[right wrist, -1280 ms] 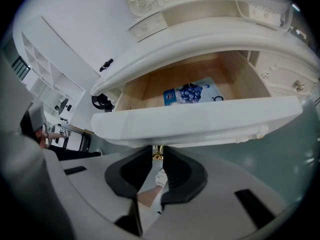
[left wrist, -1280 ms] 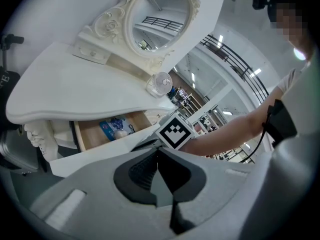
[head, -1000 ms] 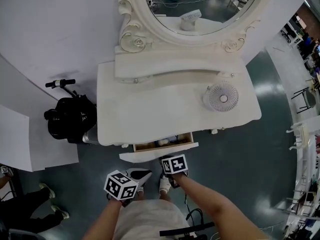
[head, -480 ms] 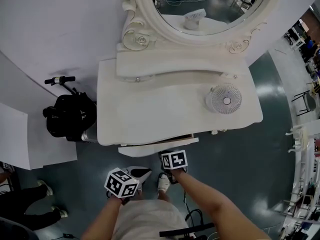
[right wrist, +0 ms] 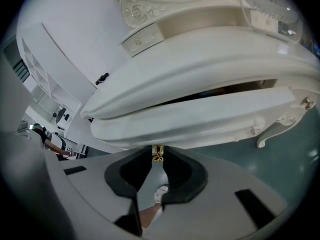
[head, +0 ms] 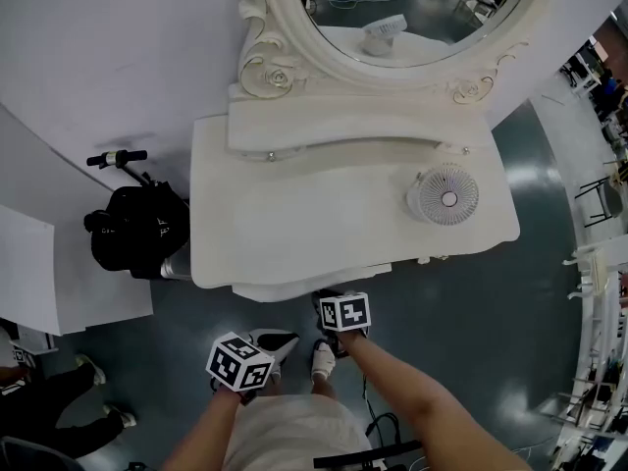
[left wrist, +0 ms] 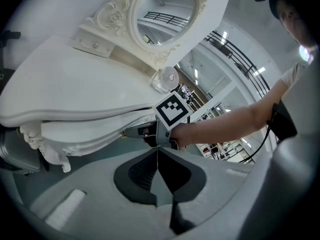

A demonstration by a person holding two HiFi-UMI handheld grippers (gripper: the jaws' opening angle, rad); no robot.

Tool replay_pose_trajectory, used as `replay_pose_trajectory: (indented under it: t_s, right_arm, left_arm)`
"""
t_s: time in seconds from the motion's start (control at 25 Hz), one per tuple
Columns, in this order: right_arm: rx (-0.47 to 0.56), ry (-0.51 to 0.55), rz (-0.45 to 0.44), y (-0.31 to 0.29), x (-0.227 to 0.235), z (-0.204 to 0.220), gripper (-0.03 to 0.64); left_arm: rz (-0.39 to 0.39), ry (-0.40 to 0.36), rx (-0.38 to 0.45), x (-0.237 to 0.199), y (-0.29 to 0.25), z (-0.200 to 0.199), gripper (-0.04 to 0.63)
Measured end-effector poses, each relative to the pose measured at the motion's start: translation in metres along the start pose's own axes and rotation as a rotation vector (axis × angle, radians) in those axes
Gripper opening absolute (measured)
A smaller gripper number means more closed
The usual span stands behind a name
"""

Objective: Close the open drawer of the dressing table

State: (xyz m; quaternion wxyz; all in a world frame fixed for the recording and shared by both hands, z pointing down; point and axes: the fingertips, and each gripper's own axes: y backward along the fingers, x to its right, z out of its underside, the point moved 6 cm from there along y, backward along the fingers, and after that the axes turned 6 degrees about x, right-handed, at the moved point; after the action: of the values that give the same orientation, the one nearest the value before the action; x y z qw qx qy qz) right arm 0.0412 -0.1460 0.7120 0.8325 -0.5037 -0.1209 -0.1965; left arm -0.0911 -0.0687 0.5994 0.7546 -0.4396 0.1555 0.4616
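**A:** Starting from the left: is the left gripper [left wrist: 157,151] doing anything?

**B:** No. It is held back near the person's body, apart from the dressing table [head: 285,214]. Its jaws are pressed together with nothing between them.

**A:** Where is the drawer [right wrist: 200,116]?

**B:** Under the middle of the tabletop, almost home. Its front juts just past the table's edge, and a thin dark gap shows above it, wider toward the right.

**A:** And the right gripper [right wrist: 157,159]?

**B:** It is pinching the small gold knob [right wrist: 157,153] at the middle of the drawer front.

**A:** So which step is this?

**B:** The end of the push, I'd judge. Next comes a short, straight shove on the knob until the front sits flush, kept square so the drawer doesn't bind. Then the jaws let go. The fan [head: 448,196], far right on the tabletop, is well clear.
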Motion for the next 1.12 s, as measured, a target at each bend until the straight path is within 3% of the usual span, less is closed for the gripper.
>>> replay_pose_trajectory:
  t_s: [0.36,1.12]
  right_arm:
    - [0.091,-0.02,-0.012,-0.009,0.006,-0.009,0.075]
    - [0.125,-0.04,0.0,-0.019,0.008,-0.029,0.075]
  left_arm:
    - [-0.001,0.006,0.0,-0.008,-0.007,-0.002,0.011]
    - [-0.014,0.016,0.015,-0.022,-0.015,-0.012,0.011]
